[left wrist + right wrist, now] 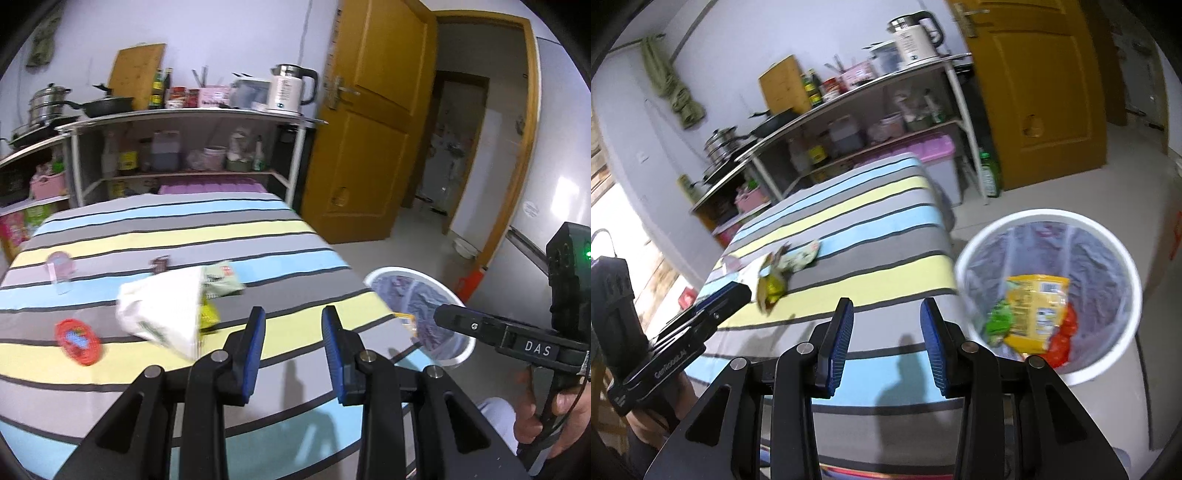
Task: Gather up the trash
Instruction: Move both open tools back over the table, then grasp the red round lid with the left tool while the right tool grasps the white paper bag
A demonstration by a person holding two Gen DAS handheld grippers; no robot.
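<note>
both claws are spread and hold nothing: the left claw [293, 347] and the right claw [886, 343] hang over the near part of the striped cloth-covered table [184, 236], judged ready for the next pickup. the round white bin with a grey liner [1108, 236] stands on the floor just beside the table's right edge, presumably so trash travels a short way. remaining trash lies on the table, left of the bin: a crumpled white paper bag [162, 314], a pale green wrapper [221, 282], a yellow-green wrapper [772, 288], a red ring-shaped item [77, 341]. only the right wrist view shows the bin's contents: a yellow snack packet [1034, 310], a green scrap [999, 319] and a red scrap [1062, 338]. only the left wrist view shows the red ring.
</note>
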